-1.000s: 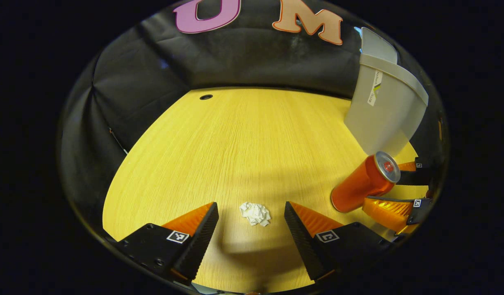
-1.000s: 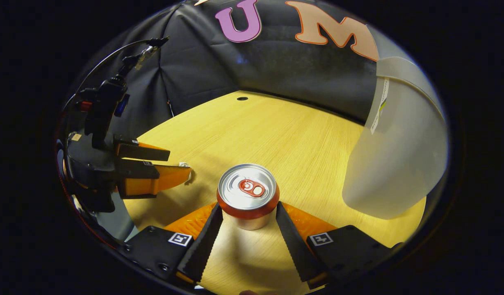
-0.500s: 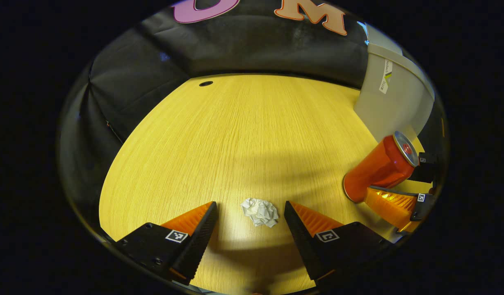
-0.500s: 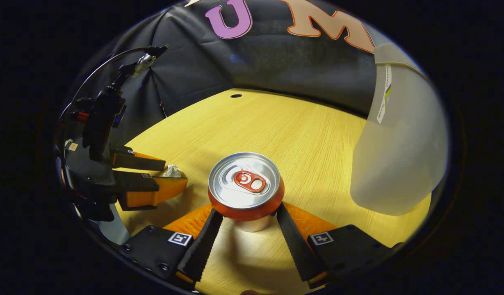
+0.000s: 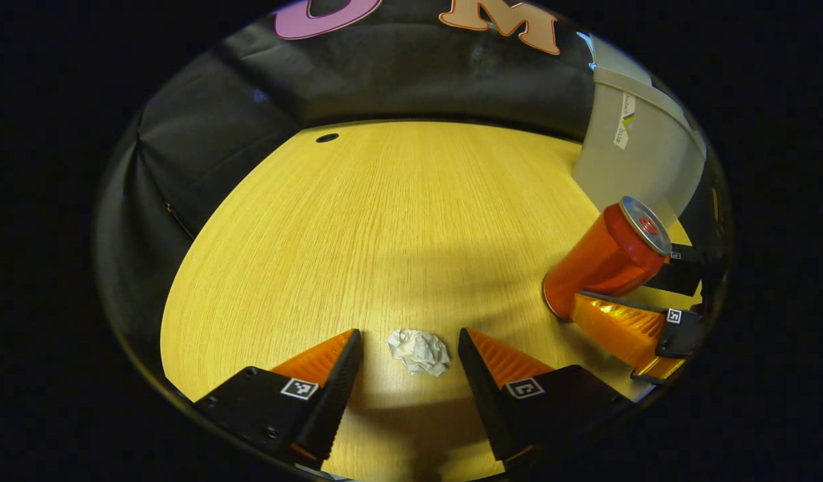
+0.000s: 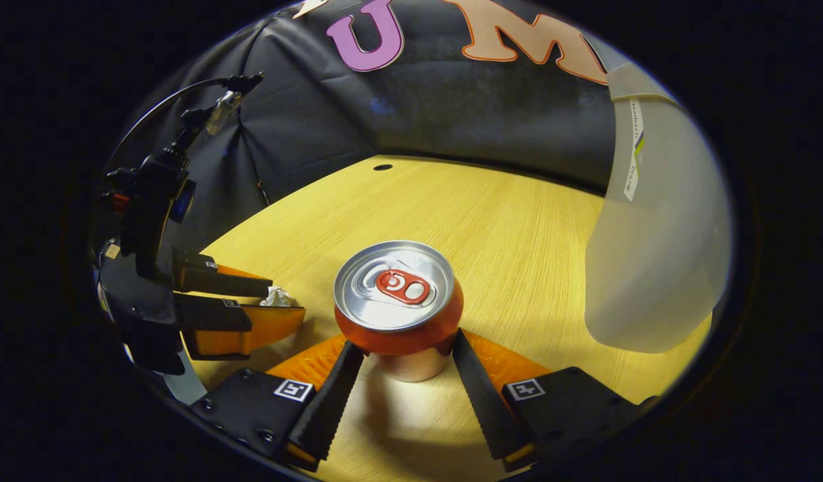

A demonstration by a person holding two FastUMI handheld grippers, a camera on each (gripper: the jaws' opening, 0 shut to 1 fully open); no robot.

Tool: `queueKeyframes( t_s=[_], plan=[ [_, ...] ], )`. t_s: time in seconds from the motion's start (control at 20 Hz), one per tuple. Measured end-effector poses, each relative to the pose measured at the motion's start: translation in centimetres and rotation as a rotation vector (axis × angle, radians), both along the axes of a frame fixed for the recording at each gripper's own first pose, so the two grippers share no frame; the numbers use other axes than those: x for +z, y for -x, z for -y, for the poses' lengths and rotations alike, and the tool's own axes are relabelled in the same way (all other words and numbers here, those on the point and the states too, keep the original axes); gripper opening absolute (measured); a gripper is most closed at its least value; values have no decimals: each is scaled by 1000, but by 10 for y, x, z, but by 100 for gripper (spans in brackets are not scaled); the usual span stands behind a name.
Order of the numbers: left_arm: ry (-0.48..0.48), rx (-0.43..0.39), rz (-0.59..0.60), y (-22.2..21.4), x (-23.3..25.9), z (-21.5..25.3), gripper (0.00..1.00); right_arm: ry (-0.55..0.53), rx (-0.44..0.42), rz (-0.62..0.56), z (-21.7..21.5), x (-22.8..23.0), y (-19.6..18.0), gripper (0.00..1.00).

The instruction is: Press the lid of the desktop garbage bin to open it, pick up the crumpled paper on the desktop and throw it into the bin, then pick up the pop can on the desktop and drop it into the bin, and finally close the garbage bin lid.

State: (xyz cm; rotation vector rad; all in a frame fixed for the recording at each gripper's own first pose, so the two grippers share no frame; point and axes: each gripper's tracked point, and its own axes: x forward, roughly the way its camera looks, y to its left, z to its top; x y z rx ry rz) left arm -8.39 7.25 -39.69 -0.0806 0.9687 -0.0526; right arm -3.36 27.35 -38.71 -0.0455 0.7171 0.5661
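Left gripper view: the left gripper (image 5: 407,365) has its fingers spread, with the small white crumpled paper ball (image 5: 418,351) lying on the yellow wooden desktop (image 5: 384,221) between the fingertips, untouched. The paper is probably light and soft; close across its middle.

Right gripper view: the right gripper (image 6: 407,375) fingers flank the upright orange aluminium pop can (image 6: 398,304) at its lower body; contact cannot be confirmed. The wall is likely thin, smooth and dentable; grip mid-body.

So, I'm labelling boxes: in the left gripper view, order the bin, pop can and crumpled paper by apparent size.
1. bin, though it's cut off at the edge
2. pop can
3. crumpled paper, smallest despite being closest
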Motion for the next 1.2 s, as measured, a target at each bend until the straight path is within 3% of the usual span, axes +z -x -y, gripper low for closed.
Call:
queueKeyframes(
  t_s=[0.35, 0.55, 0.75, 1.2],
  plan=[
    [3, -1, 7, 1, 1, 4, 37, 12, -5, 24, 6, 0, 0, 87],
    [10, -2, 6, 0, 1, 6, 20, 15, -12, 38, 9, 5, 0, 86],
    [19, 0, 13, 0, 3, 4, 15, 10, -21, 41, 15, 9, -1, 86],
    [54, 27, 43, -5, 15, 4, 13, 20, -63, 51, 47, 27, 1, 86]
  ],
)
